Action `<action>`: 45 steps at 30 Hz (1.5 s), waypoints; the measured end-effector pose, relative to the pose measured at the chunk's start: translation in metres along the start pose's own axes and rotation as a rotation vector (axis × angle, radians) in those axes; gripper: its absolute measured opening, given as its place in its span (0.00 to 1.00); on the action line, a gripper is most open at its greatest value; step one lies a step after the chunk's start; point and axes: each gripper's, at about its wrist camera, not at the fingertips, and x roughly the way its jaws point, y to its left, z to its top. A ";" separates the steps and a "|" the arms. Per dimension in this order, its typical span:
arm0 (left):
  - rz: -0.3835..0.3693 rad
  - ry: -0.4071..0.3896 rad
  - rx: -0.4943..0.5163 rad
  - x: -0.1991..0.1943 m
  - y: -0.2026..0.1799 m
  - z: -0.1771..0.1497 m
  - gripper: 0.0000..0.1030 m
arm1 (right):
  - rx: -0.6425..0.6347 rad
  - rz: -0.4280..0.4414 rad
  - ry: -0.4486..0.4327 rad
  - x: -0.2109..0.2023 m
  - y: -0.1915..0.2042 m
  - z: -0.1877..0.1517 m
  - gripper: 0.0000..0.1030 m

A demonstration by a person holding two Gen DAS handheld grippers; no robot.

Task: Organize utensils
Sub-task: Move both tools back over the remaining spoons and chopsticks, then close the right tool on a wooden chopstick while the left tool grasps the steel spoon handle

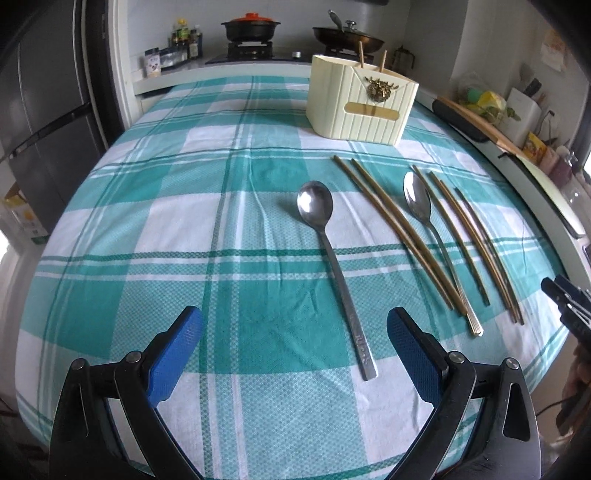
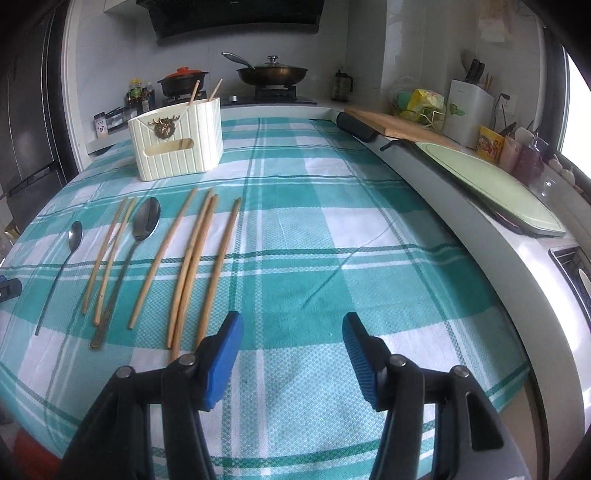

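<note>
Utensils lie loose on a worktop covered by a teal and white checked cloth (image 1: 147,221), all on the near side of a cream ribbed utensil holder (image 1: 360,107) that stands upright toward the far edge. Two chopsticks (image 1: 371,59) already stand inside the holder, their tips poking above its rim.

Nearest the holder's front, a pair of wooden chopsticks (image 1: 391,229) lies side by side, running away from it toward the near edge. Left of that pair, set apart, is a long-handled steel spoon (image 1: 332,266), bowl end toward the holder. Right of the pair lies a second spoon (image 1: 432,236), its handle almost touching the pair near their lower ends. Farther right are four more chopsticks (image 1: 476,240); in the right wrist view two of them touch along part of their length.

The left tool (image 1: 295,332) hovers over the cloth with its blue-padded jaws spread wide, holding nothing; the handle end of the long spoon lies between the two pads but touches neither.

The right tool (image 2: 293,332) is also spread wide and empty, over bare cloth to the right of the utensils. Its left pad sits just over the near ends of the rightmost chopsticks; whether it touches them cannot be told.

Behind the holder, a stove carries a black pot with an orange lid (image 1: 251,26) and a lidded frying pan (image 1: 347,33).
</note>
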 end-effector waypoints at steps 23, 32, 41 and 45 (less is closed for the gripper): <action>0.084 -0.061 0.019 0.002 0.000 -0.003 0.97 | -0.069 -0.066 0.001 0.006 0.007 -0.003 0.55; 0.071 -0.053 -0.012 0.008 0.004 -0.004 0.97 | -0.027 -0.046 0.007 0.009 -0.002 -0.004 0.55; 0.057 -0.018 -0.035 0.017 0.007 -0.006 0.97 | 0.064 0.072 0.051 0.025 -0.009 0.007 0.55; 0.054 -0.015 -0.032 0.017 0.006 -0.006 0.97 | 0.098 0.175 0.069 0.036 -0.006 0.025 0.47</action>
